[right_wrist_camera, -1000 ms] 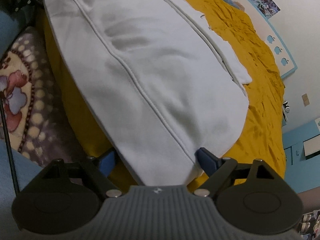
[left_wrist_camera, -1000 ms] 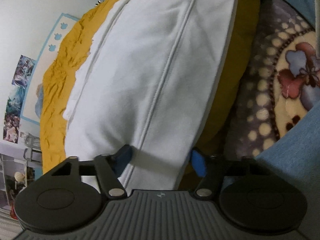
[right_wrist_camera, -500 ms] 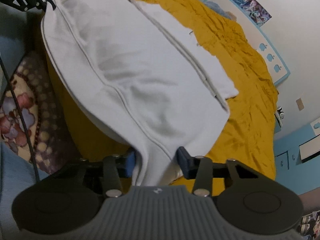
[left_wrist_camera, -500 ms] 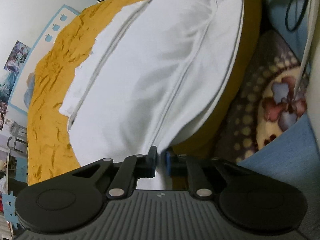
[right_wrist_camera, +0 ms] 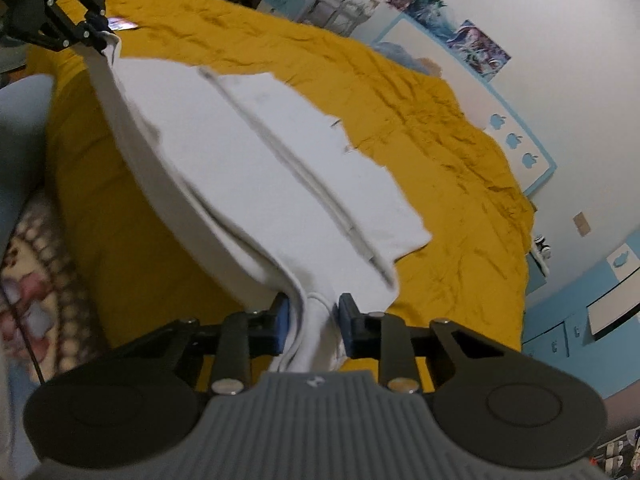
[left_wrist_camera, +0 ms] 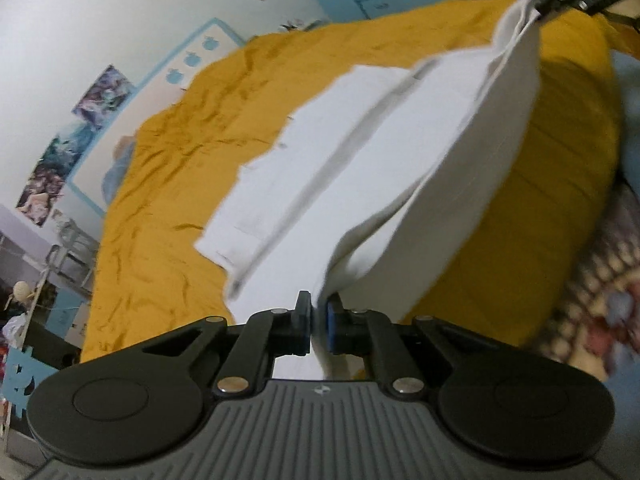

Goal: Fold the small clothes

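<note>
White garment (left_wrist_camera: 360, 184) spread on mustard bedspread (left_wrist_camera: 168, 184), long seam down the middle, near edge lifted, left gripper (left_wrist_camera: 318, 322) and right gripper (right_wrist_camera: 312, 326) both clamped on its corners, right one's jaws just closing in.

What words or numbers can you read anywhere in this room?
None can be read.
Posters on the wall: pictures only, any lettering too blurred.
Blue-framed board: apple shapes, no letters.
Right tool's grey body: a small embossed mark, a logo rather than a word.
White garment: no print visible.
</note>
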A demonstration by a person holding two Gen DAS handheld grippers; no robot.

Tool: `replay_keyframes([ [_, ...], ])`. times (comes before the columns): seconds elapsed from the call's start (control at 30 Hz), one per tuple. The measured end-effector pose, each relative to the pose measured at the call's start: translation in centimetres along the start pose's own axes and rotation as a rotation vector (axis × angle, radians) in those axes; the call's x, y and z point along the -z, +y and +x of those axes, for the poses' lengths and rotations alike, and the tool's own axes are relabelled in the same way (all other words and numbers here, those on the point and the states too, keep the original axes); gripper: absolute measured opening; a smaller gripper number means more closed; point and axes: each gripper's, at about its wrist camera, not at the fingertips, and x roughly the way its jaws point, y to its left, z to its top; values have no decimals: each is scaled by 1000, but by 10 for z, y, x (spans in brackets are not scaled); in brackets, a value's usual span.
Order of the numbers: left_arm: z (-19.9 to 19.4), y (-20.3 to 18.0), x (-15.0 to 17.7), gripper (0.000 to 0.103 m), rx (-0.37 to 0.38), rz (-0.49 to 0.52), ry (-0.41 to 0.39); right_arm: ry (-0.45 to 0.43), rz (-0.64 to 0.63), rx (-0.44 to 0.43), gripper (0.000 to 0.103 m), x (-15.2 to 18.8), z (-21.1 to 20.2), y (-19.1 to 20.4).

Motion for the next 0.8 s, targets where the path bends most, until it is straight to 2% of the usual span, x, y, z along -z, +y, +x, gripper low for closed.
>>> replay_keyframes([
  [0.17,38,19,-15,8,20,-35,21,33,83,-34,18,-10,42,-28],
  [0.33,76,30,-14,8,110,-101,79,82,178,-103,18,-7,83,-44],
  [0.43,88,38,-9,18,158,-146,103,111,191,-130,18,-5,98,-45],
  [0.53,92,55,-4,24,255,-215,122,124,185,-153,18,-4,108,-48],
  [0.6,92,62,-1,41,315,-233,135,128,179,-167,19,-5,112,-50],
  [0.63,92,65,1,42,340,-230,141,131,175,-176,19,-6,113,-51],
  [0.73,90,69,4,45,347,-214,150,137,153,-193,19,-8,115,-55],
  [0.77,89,71,5,45,336,-221,154,137,147,-198,19,-8,115,-56],
  [0.8,88,73,7,38,321,-239,161,136,143,-202,19,-8,115,-57],
])
